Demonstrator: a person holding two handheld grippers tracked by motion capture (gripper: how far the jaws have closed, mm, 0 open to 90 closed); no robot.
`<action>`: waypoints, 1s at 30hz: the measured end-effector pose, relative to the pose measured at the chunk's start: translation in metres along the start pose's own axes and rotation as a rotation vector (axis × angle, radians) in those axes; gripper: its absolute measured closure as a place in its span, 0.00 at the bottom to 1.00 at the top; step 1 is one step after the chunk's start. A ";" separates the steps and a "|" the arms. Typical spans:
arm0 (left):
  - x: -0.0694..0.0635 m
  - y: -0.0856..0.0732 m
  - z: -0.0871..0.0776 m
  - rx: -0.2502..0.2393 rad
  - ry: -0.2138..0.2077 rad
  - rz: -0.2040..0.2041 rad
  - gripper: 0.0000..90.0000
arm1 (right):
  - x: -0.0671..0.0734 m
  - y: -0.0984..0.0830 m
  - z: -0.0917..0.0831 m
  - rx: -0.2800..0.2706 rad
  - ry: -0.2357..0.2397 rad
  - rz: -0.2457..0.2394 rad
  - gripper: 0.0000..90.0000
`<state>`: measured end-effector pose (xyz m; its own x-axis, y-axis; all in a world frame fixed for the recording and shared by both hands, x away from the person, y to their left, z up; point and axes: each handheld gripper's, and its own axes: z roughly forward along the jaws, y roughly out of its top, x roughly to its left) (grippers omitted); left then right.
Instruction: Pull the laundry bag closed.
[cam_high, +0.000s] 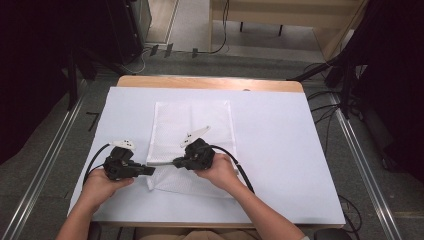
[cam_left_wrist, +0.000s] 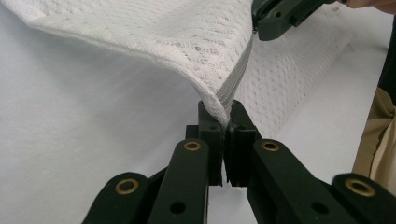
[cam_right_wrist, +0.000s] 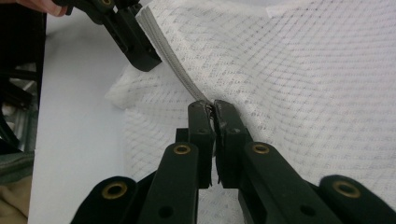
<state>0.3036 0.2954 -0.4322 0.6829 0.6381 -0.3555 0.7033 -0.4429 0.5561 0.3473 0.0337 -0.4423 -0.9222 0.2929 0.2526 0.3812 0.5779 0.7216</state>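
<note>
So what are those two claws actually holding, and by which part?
Both grip the white mesh bag by its zipper edge: left claw at the end, right claw farther along.

floor: grey carpet (cam_high: 60, 150) | table (cam_high: 210, 83): wooden, white-topped | sides: dark curtains (cam_high: 30, 60)

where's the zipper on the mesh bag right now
In the high view the zipper runs along the mesh bag's near edge, stretched between the left hand-held gripper and the right hand-held gripper.

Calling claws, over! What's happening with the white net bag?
Left claw shut on mesh bag at zipper end. Right claw shut on zipper. Nothing blocking.
</note>
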 end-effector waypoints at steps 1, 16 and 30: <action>0.000 0.000 0.000 0.000 -0.002 -0.001 0.98 | -0.001 -0.001 0.001 0.001 -0.004 0.002 0.98; 0.000 -0.001 -0.003 -0.015 0.004 -0.003 0.98 | -0.004 -0.010 -0.013 0.015 -0.031 -0.003 0.98; -0.002 0.000 -0.001 -0.007 0.008 0.004 0.98 | -0.009 -0.023 -0.023 0.018 -0.046 0.017 0.98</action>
<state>0.3022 0.2951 -0.4303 0.6844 0.6410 -0.3474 0.6988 -0.4409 0.5632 0.3453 0.0001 -0.4459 -0.9118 0.3375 0.2340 0.3981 0.5863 0.7056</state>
